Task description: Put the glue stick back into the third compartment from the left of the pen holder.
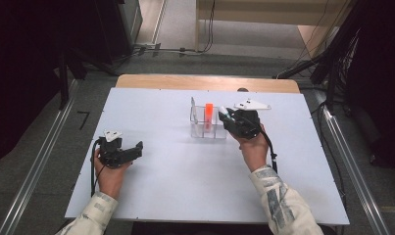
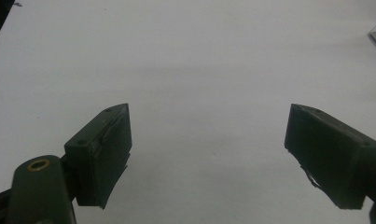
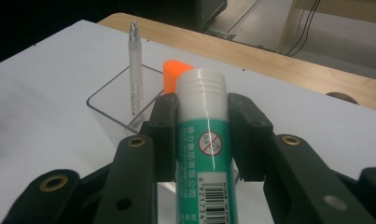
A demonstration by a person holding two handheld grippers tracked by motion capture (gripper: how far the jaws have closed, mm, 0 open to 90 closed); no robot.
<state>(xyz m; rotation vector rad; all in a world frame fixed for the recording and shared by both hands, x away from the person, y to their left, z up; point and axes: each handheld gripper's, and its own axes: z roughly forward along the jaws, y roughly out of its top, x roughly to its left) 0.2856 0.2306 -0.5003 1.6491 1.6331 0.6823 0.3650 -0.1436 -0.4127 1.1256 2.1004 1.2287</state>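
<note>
My right gripper (image 3: 200, 109) is shut on a glue stick (image 3: 205, 154), white with a green label and a barcode. It holds the stick just above and beside the right end of a clear plastic organizer (image 1: 205, 123). In the organizer stand a white pen (image 3: 135, 70) and an orange marker (image 3: 175, 74). From above, the right gripper (image 1: 225, 116) and the glue stick's tip (image 1: 223, 111) touch the organizer's right side. My left gripper (image 1: 137, 148) rests open on the white table at the left, and its jaws (image 2: 209, 154) stand wide apart with nothing between them.
The white table top (image 1: 185, 176) lies on a wooden desk whose edge (image 1: 205, 82) shows at the back. Metal rails (image 1: 33, 171) run along both sides on the floor. Cables (image 1: 175, 49) lie behind the desk.
</note>
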